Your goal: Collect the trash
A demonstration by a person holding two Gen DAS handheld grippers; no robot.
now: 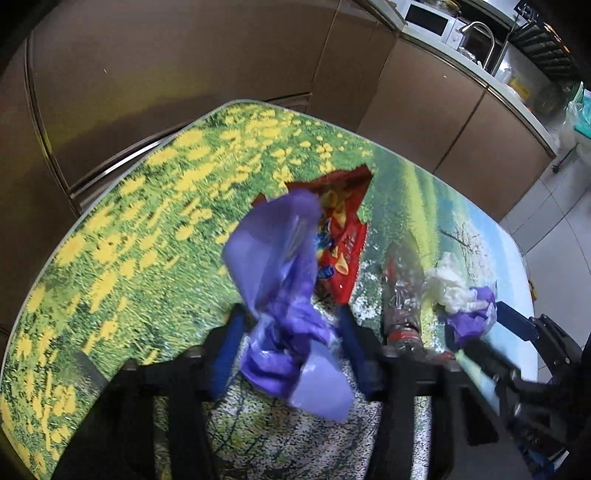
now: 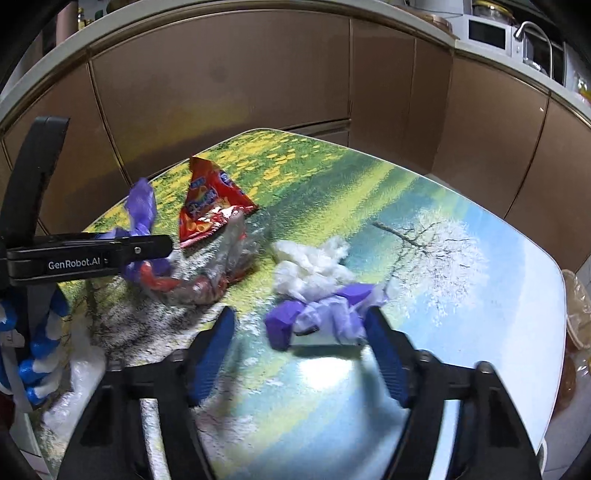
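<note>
The left gripper [image 1: 291, 347] stands part open with a purple bag [image 1: 284, 295] bunched between its fingers, lifted over the worktop [image 1: 129, 221]; whether it pinches the bag I cannot tell. The right gripper [image 2: 301, 347] gapes wide around a purple scrap [image 2: 317, 314], beside white tissue [image 2: 314, 266]. A red packet [image 2: 207, 206] and clear wrapper [image 2: 207, 273] lie between them.

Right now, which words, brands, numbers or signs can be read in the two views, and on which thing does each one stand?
"GenRobot.AI": white letters on the side of the left gripper, seen from the right wrist.
Red snack bag: it has a blue logo and colourful lettering, but they are too blurred to read in either view.
Crushed bottle: its red label is too crumpled to read.
Microwave: no readable text.
</note>
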